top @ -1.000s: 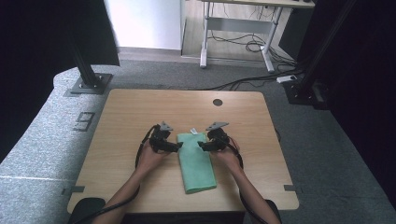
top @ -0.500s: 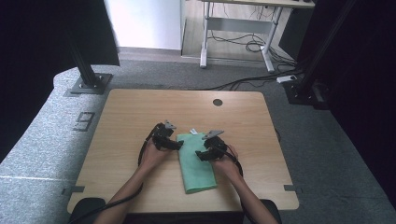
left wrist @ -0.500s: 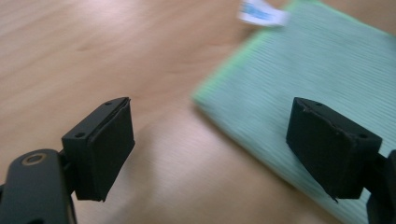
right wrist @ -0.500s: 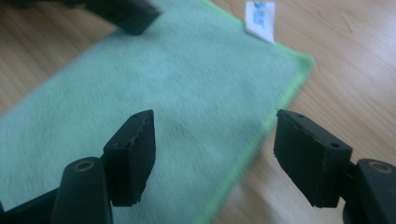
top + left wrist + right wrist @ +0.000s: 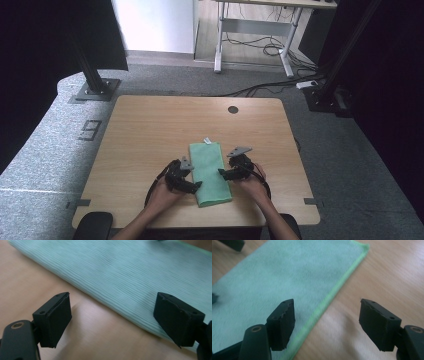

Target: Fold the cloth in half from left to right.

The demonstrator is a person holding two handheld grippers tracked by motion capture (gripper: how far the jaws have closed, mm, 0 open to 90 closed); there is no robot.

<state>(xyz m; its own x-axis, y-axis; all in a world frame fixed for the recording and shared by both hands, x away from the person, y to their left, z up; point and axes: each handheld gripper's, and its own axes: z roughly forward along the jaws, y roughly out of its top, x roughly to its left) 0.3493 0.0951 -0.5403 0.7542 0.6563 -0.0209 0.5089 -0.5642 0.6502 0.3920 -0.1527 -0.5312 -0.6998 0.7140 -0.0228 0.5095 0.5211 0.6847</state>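
- Green microfibre cloth (image 5: 210, 172) — folded into a long strip, lying flat at the counter's (image 5: 150, 125) 6 o'clock edge.
- Left claw (image 5: 112, 315) — released, straddling the cloth's 9 o'clock edge, apparently to pinch it.
- Right claw (image 5: 327, 322) — released, straddling the stitched 3 o'clock hem likewise.

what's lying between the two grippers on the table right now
The folded green cloth lies between the left gripper and the right gripper, one at each long edge. The high view shows it.

Ribbed matt green cloth (image 5: 210, 172); smooth wood table (image 5: 150, 130)
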